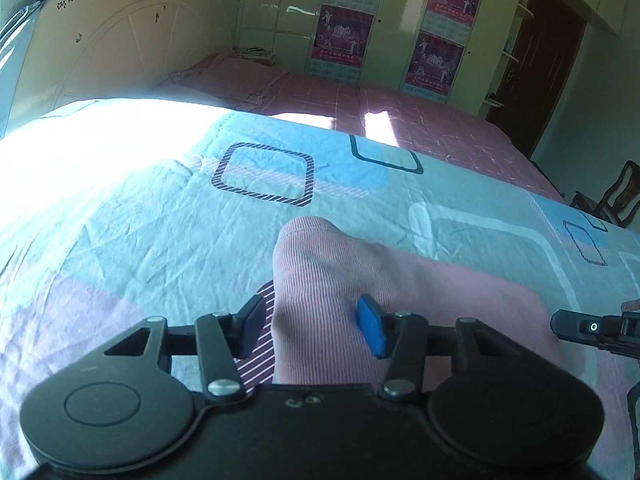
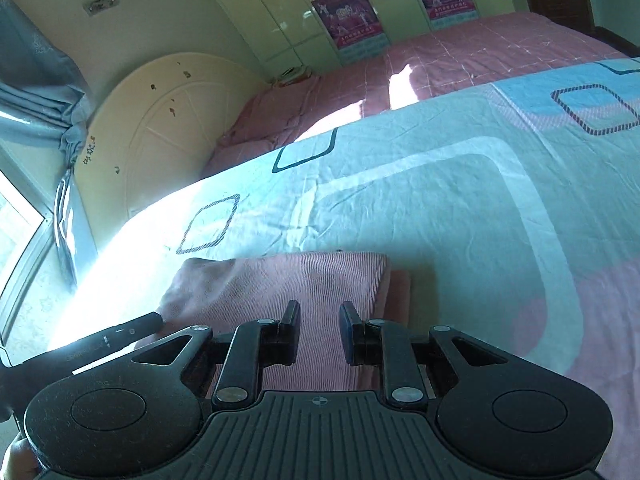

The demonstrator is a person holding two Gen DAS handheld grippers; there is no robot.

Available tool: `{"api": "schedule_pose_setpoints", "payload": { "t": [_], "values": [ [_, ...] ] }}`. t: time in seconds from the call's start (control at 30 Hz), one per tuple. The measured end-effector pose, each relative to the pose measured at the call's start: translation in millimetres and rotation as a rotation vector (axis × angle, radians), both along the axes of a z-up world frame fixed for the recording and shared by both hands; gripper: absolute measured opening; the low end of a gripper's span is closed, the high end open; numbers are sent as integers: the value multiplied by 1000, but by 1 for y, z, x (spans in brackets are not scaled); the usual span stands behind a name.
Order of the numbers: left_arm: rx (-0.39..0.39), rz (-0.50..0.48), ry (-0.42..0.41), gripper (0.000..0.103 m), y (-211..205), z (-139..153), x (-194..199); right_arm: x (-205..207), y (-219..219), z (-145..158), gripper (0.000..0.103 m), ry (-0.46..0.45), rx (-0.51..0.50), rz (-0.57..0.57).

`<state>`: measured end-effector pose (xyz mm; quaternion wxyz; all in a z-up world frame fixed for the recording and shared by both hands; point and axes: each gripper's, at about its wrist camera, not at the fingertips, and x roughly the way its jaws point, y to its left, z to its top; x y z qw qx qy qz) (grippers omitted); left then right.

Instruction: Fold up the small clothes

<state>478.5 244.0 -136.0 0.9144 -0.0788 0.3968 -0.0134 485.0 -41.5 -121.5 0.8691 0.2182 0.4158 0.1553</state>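
Both hand-held grippers stand spread: left hand-held gripper (image 1: 314,330) straddles a raised fold of pink ribbed cloth (image 1: 420,300), right hand-held gripper (image 2: 320,332) over its folded, flat part on the quilt (image 2: 440,184).

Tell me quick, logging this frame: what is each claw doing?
Left claw: open, fingers astride a raised fold of the pink garment, not clamped.
Right claw: open, over the pink garment, holding nothing.
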Motion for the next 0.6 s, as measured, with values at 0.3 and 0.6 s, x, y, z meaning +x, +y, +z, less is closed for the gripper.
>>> {"api": "schedule_pose_setpoints", "payload": {
  "t": [0.3, 0.6],
  "values": [
    [12, 16, 11, 51, -3, -10, 3, 11, 18, -26, 19, 19, -198, 11],
    [60, -63, -46, 51, -5, 24, -82, -61, 19, 20, 20, -44, -129, 109]
  ]
}}
